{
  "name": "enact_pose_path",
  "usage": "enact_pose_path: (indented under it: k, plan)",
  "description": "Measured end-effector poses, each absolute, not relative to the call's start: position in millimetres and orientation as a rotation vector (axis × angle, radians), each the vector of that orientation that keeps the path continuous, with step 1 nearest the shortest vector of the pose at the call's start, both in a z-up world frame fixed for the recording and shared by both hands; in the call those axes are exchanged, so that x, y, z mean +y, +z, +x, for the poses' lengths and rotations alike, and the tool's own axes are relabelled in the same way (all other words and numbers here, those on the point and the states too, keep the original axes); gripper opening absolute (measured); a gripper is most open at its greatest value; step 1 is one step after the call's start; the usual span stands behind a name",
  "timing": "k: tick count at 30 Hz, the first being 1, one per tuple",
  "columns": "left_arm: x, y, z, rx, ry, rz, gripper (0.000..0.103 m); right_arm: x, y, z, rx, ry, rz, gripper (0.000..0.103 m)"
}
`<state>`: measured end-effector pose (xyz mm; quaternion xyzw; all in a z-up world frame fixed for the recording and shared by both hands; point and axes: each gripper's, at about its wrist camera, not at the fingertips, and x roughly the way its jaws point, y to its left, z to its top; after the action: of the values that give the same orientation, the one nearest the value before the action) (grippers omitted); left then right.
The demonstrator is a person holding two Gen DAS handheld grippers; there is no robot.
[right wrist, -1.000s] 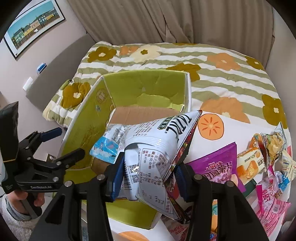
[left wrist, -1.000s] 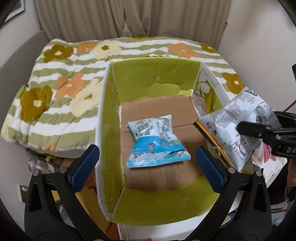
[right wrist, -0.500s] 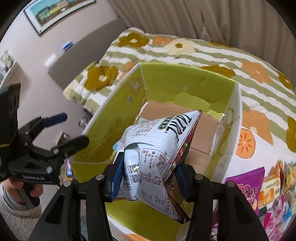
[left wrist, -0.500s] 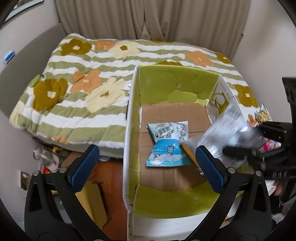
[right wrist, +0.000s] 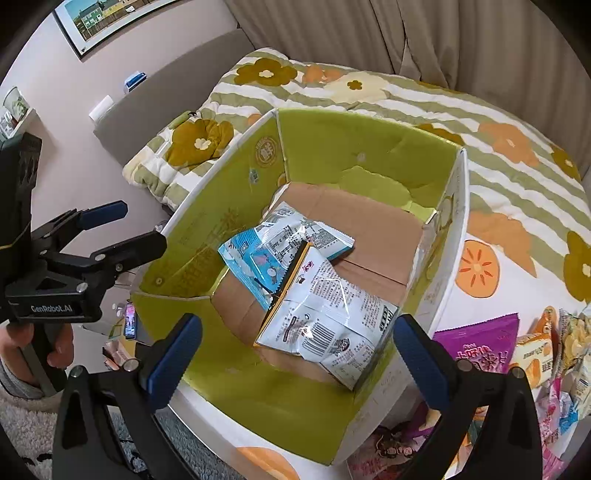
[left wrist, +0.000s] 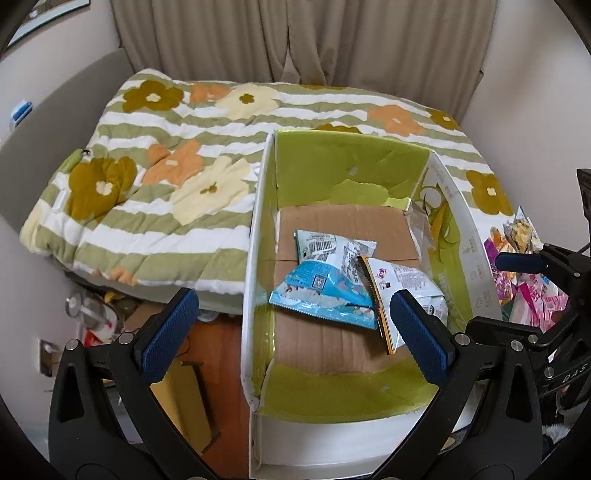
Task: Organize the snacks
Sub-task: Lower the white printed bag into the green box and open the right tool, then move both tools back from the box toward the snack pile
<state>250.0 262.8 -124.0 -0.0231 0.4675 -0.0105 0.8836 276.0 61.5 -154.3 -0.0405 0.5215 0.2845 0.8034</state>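
A bedroom in a home. A bed fills most of the room, spread with a quilt of green and white stripes and large brown, orange and cream flowers. Beige curtains hang closed behind it. A grey padded headboard stands against a pale pink wall, where a framed picture of colourful houses hangs. Beside the bed, a wooden floor shows, with household clutter on it. A light switch sits on the wall.
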Motion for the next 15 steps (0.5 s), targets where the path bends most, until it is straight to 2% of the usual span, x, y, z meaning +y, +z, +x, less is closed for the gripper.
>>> enact_pose_path:
  k: [15]
  plan:
    - [252.2, -94.9, 228.9, 0.921, -0.087, -0.028, 0.103, 59.0, -117.6, 244.7, 1.017, 0.506, -0.04, 0.103]
